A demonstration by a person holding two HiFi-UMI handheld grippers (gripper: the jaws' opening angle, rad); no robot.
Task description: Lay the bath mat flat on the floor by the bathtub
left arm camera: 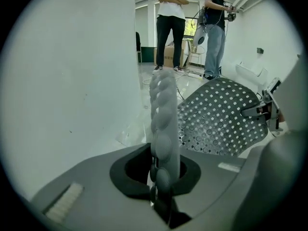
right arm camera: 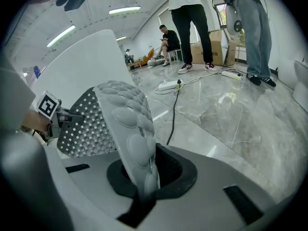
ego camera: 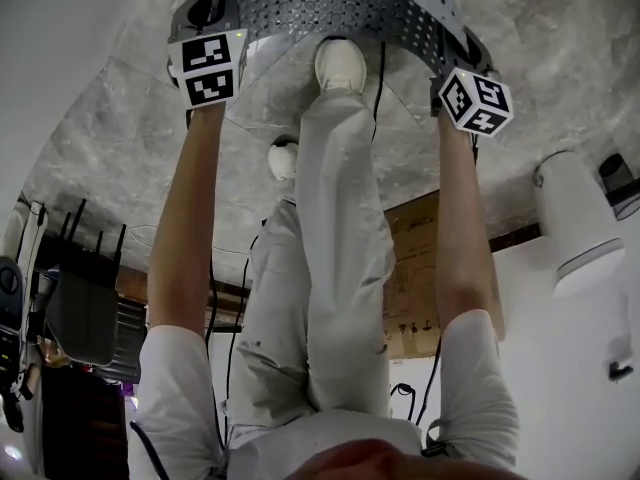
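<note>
The grey bath mat, dotted with holes and rounded bumps, hangs stretched between my two grippers above the grey marble floor. My left gripper is shut on the mat's left edge, and in the left gripper view that edge rises out of the closed left gripper. My right gripper is shut on the opposite edge, pinched in the right gripper. The rest of the mat sags between them. The white bathtub wall stands close on the left.
The person's shoes stand on the floor just under the mat. Two people stand farther back, and one sits. Cables and a power strip lie on the floor. A white fixture is at the right.
</note>
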